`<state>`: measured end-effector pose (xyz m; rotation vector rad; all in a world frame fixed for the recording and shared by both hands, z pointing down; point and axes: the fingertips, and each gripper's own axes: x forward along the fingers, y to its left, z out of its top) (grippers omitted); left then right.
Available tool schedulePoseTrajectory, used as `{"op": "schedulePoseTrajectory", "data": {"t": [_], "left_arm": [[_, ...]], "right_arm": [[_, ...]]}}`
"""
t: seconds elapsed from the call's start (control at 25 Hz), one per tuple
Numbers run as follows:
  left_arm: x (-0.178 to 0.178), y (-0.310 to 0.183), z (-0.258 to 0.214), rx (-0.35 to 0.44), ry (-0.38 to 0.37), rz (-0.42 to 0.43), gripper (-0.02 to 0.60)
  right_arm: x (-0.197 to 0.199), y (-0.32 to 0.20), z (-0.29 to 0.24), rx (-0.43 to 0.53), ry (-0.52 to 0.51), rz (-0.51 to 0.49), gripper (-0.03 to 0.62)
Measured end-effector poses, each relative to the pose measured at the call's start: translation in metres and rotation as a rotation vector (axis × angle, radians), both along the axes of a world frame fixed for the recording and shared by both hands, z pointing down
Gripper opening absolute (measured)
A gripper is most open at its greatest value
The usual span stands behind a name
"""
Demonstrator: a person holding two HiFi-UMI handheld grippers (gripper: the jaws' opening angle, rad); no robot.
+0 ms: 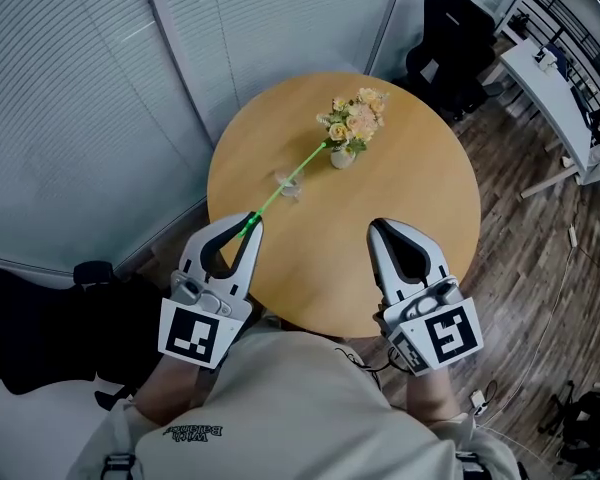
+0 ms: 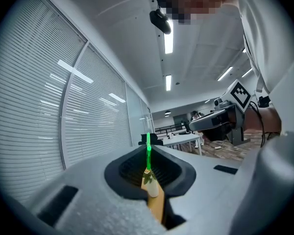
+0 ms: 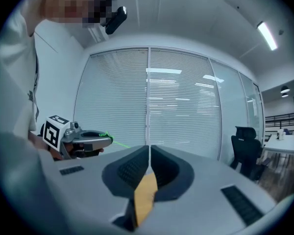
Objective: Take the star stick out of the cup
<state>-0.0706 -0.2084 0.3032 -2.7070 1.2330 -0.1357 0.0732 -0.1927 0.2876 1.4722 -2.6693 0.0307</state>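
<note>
A thin green star stick (image 1: pixel 290 180) runs slantwise over the round wooden table (image 1: pixel 410 218), from my left gripper (image 1: pixel 252 220) toward the flowers. That gripper is shut on the stick's near end. In the left gripper view the stick (image 2: pixel 148 151) stands up from between the closed jaws. A small clear cup (image 1: pixel 288 188) sits on the table under the stick's middle; I cannot tell whether the stick touches it. My right gripper (image 1: pixel 373 226) hovers over the table's near right part, shut with nothing in it (image 3: pixel 149 147).
A small white vase of peach and yellow flowers (image 1: pixel 352 123) stands just behind the cup. Glass walls with blinds (image 1: pixel 100 88) close off the far and left sides. Black office chairs (image 1: pixel 450 48) and a white desk (image 1: pixel 555 88) stand at the far right on the wooden floor.
</note>
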Motion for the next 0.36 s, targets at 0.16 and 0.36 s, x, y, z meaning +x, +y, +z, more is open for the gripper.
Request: {"op": "schedulePoseTrajectory", "data": {"t": [0.16,0.36], "left_arm": [[0.0020,-0.0007,-0.0002,0.000,-0.005,0.001,0.032],[0.0046,0.0035,-0.0022,0.004,-0.011,0.013,0.032]], "right_arm": [[-0.0004,0.0000,0.0023,-0.004,0.004,-0.003,0.035],[-0.0012,0.0021,0.0029,-0.005,0.010,-0.006,0.035]]}}
